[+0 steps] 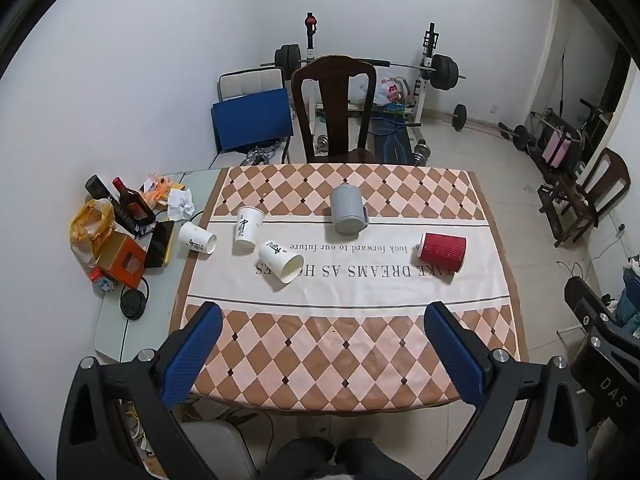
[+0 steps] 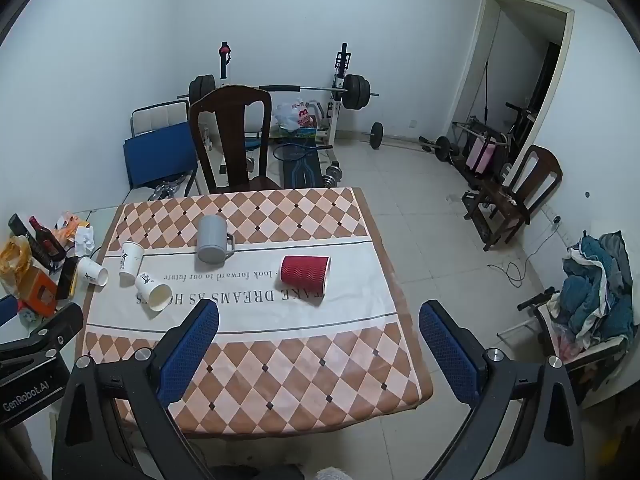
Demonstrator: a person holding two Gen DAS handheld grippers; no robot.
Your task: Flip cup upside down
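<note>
With both the left gripper (image 1: 322, 344) and right gripper (image 2: 318, 342) held wide and empty, the red cup (image 2: 305, 273), lying sideways mid-frame on the bench (image 2: 280, 380), could be nudged and rolled away.

Three white paper cups (image 1: 249, 229), one red paper cup (image 1: 443, 252), one grey mug (image 1: 347, 209), two wooden chairs (image 1: 334, 108).

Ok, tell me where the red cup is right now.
The red cup lies on its side toward the right of the tablecloth, on the white band beside the printed words, right of the grey mug.
</note>
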